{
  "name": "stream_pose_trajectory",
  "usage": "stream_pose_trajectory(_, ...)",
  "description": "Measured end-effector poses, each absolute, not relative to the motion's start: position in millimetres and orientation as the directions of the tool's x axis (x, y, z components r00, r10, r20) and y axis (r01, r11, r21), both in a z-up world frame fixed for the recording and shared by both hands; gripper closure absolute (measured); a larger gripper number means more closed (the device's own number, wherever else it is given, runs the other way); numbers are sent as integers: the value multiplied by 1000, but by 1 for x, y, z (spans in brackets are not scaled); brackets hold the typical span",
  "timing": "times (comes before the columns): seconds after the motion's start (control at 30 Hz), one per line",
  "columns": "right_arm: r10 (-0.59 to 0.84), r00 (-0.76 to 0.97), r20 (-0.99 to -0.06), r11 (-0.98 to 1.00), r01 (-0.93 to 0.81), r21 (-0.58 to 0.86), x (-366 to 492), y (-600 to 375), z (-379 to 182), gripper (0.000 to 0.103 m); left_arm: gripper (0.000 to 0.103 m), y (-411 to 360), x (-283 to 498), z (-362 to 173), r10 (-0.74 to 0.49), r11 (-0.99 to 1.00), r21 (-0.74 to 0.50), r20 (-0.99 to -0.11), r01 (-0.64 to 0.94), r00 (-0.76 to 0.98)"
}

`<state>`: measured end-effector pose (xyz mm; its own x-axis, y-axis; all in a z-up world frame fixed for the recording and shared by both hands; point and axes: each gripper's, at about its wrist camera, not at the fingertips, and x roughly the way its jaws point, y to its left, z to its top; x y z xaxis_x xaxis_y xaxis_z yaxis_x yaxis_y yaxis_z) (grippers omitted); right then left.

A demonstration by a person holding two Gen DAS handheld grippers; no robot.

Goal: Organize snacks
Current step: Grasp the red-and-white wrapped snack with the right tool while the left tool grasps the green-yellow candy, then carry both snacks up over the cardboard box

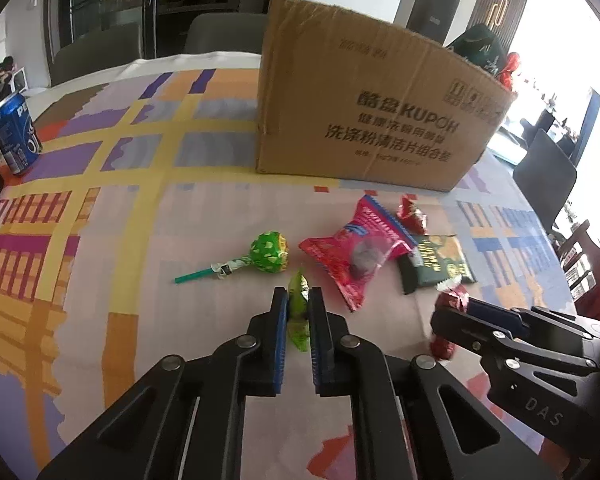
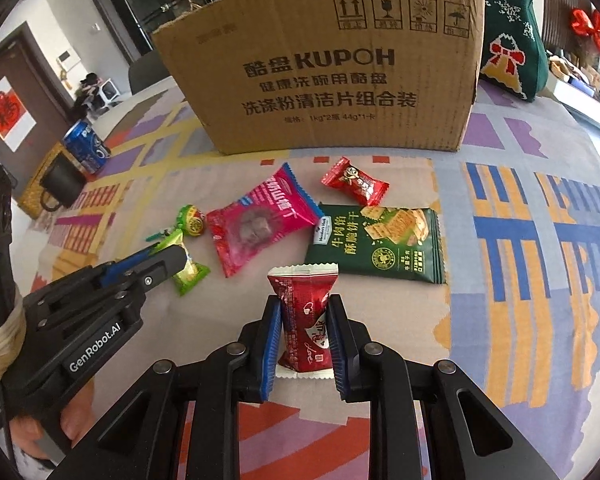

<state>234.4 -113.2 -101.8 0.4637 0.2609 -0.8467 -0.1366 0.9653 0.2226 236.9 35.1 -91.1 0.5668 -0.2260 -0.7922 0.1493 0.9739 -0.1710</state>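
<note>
Two near, downward wrist views sharing the cardboard box (image 1: 364, 120).

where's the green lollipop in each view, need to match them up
Left wrist view: the green lollipop lies centre frame, just beyond the left gripper, stick pointing lower left.
Right wrist view: the lollipop is left of centre, small, partly behind the left gripper.
Shared landmark: the pink snack packet lies just right of it in both.
</note>
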Motion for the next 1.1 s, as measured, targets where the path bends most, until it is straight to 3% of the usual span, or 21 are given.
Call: stream_pose_trajectory(1.1, 341, 617, -709, 940, -239, 244, 221, -129, -23, 79, 92, 16, 210, 7, -219, 975, -111, -632, 193, 743)
